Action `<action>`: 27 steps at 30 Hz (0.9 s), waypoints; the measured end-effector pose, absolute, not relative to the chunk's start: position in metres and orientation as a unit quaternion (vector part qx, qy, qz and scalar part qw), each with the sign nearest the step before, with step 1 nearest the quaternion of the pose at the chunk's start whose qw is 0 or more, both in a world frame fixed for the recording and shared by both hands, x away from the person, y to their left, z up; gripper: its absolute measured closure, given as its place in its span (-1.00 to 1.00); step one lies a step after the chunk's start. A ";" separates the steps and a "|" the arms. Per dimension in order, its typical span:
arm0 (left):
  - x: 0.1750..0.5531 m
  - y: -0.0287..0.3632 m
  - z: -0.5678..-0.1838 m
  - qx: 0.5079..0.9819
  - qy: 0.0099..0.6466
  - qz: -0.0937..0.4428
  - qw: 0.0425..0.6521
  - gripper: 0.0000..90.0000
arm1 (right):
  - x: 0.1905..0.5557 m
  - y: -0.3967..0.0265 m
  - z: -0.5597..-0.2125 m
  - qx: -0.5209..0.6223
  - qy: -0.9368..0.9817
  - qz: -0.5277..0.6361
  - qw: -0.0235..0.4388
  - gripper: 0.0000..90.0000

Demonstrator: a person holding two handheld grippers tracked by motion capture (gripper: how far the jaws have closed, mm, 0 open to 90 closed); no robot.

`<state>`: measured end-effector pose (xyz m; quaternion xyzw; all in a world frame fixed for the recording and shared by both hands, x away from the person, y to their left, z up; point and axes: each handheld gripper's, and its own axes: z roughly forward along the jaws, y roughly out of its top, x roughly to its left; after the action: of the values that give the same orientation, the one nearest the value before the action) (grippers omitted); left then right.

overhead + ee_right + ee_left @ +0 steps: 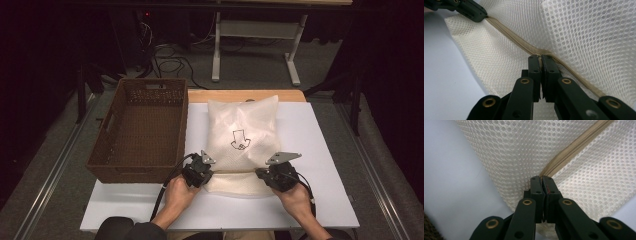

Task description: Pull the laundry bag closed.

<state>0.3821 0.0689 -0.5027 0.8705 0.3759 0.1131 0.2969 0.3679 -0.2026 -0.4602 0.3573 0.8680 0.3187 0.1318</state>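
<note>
Right gripper: jaws pinched together on the zipper, tips at mid-frame.
Zipper: beige, running diagonally from upper left to lower right across the mesh.
Mesh bag: white, honeycomb weave, puffed at right, flatter at left.
Left gripper: at upper left corner, clamped on the zipper's far end.
Table: pale, bare at left.

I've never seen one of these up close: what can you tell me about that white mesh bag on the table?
The white mesh bag is soft netting full of small round holes, puffed as if stuffed, with a black outline drawing on top. It lies flat on the white table, right of the brown wicker basket. A beige zipper crosses its near end, where the left gripper and right gripper both pinch it.
</note>
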 end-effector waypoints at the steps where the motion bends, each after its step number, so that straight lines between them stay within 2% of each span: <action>1: 0.382 0.069 -0.503 0.871 0.376 0.113 0.297 0.95 | 0.367 -0.203 -0.460 0.361 0.867 0.317 0.133 0.96; 27: 0.382 0.069 -0.503 0.870 0.376 0.113 0.297 0.95 | 0.366 -0.212 -0.458 0.363 0.863 0.324 0.139 0.96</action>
<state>0.3820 0.0690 -0.5028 0.8705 0.3756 0.1130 0.2974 0.3661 -0.2123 -0.4581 0.3629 0.8627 0.3237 0.1389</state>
